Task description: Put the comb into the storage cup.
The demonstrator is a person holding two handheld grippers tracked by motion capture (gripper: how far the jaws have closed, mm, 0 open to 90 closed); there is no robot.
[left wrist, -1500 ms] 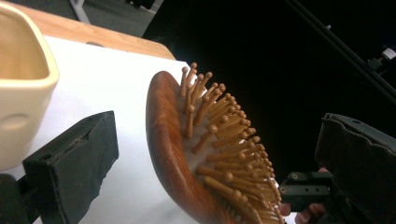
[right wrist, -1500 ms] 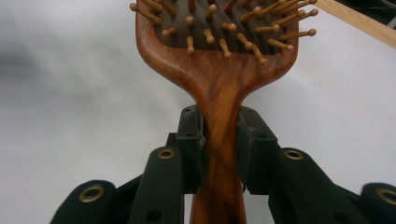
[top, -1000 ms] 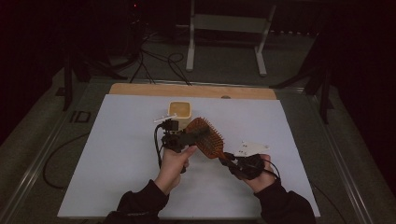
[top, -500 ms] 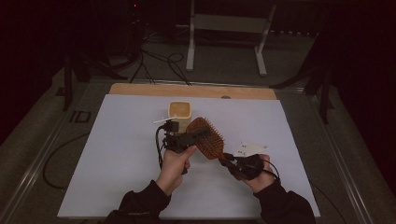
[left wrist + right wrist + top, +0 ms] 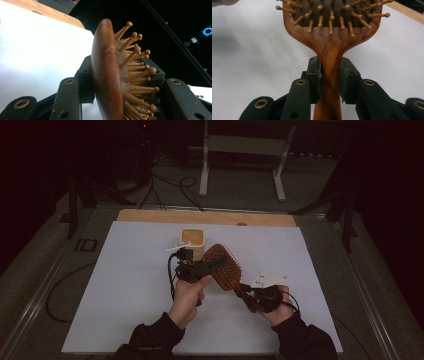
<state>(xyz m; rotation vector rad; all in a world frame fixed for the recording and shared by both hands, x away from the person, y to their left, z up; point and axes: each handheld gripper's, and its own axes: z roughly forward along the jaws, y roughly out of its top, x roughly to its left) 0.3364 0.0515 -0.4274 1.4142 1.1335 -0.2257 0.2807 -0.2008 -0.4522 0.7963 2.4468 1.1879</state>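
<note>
In the high view, the person is holding a wooden hairbrush (image 5: 223,266) above the table (image 5: 120,285), just near of a yellow cup (image 5: 193,240). In the left gripper view, the left gripper (image 5: 122,82) is clamping the brush head. In the right gripper view, the right gripper (image 5: 330,75) is squeezing the handle. Probably a handover is halfway; placing is remaining.

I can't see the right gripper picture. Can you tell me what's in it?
A wooden hairbrush is held by its handle between the right gripper's two black jaws, which press on it from both sides. The brush head points up, showing wooden bristles with round tips on a dark pad. Behind it is a white table.
</note>
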